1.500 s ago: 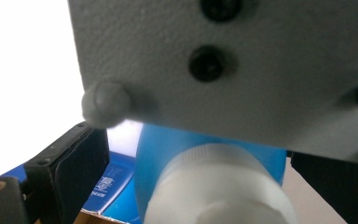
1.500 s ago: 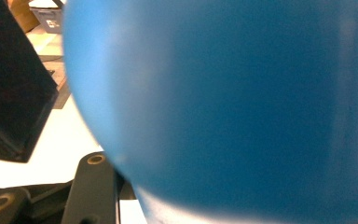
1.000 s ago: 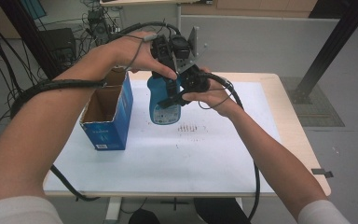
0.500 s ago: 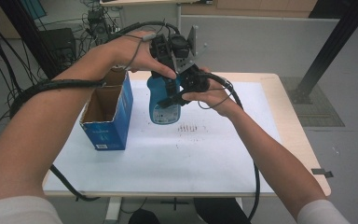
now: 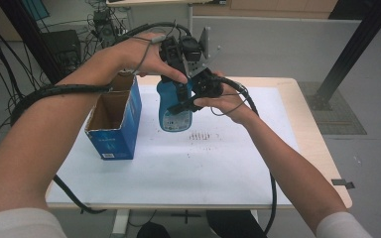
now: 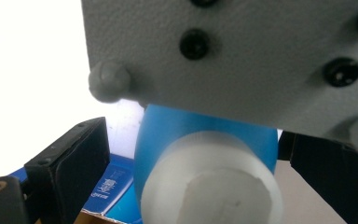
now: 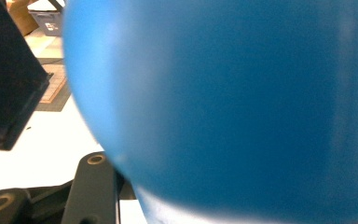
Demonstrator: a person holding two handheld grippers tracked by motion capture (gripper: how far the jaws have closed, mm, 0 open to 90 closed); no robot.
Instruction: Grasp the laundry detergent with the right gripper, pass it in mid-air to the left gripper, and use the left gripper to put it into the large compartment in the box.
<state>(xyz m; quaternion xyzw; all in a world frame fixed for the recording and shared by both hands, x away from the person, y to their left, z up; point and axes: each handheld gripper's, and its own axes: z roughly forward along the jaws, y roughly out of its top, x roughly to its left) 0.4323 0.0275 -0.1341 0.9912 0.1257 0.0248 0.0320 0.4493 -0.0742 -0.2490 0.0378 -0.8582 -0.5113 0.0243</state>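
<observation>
High view – right tongs clamped on blue bottle; left tongs spread wide around its cap.

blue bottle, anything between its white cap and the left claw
Nothing visible. The blue bottle is clamped in the right claw, and its white cap sits bare between the left claw jaws, with gaps either side.

We see print but can't read any of it: a white label low on the blue bottle, a small white mark on the blue box's front, pale blurred characters on that box in the left gripper view.
</observation>
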